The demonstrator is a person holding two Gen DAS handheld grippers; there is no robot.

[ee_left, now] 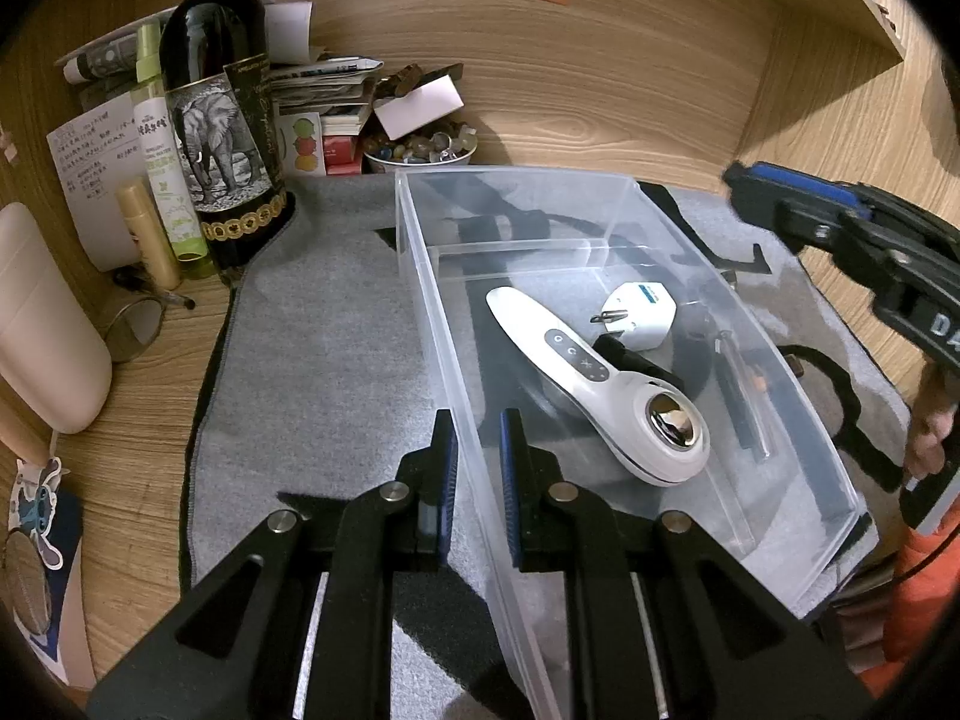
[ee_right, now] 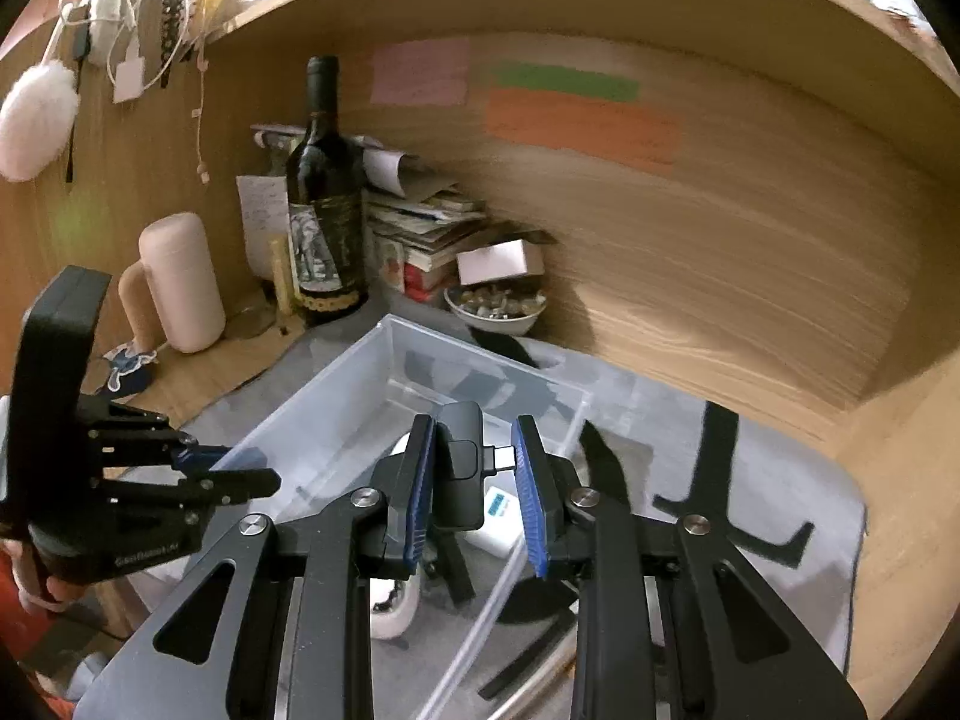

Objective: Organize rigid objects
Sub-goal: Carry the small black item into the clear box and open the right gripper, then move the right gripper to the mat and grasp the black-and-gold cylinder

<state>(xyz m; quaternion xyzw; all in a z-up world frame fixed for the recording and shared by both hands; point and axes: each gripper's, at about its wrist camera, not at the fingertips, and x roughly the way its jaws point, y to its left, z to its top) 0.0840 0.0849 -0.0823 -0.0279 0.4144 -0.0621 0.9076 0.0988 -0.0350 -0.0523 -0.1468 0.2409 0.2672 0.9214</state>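
The wooden desk (ee_left: 150, 360) with its back wall fills both views, a grey mat (ee_left: 312, 360) spread over it. On the mat stands a clear plastic bin (ee_left: 606, 186), long and open-topped, with a low clear divider across its far part.

The left gripper (ee_left: 478, 480) has its fingers nearly together, pinching the bin's near-left wall between the blue pads (ee_left: 450, 474); one finger sits outside the wall, the other inside.

The right gripper (ee_right: 474, 480) hangs above the bin, its jaws a narrow way apart and clamped on a small black adapter (ee_right: 459, 468), a blocky dark piece with a metal plug tip pointing toward the right pad. The left pad presses its flat side; the plug tip meets the right pad. From the left wrist view only this gripper's dark body (ee_left: 840, 234) shows at the right edge, blurred, and the adapter is hidden there.

Inside the bin lie a white handheld device (ee_left: 594, 378) with a shiny metal head and a row of buttons, a white power plug (ee_left: 639, 315) just beside it, and a slim dark pen-like item (ee_left: 741, 396) by the right wall, hard to make out through the plastic.

A dark wine bottle (ee_left: 222, 120) with an elephant label stands left of the bin, a bowl of stones (ee_left: 420, 150) behind it. The right wrist view is smeared across the wall
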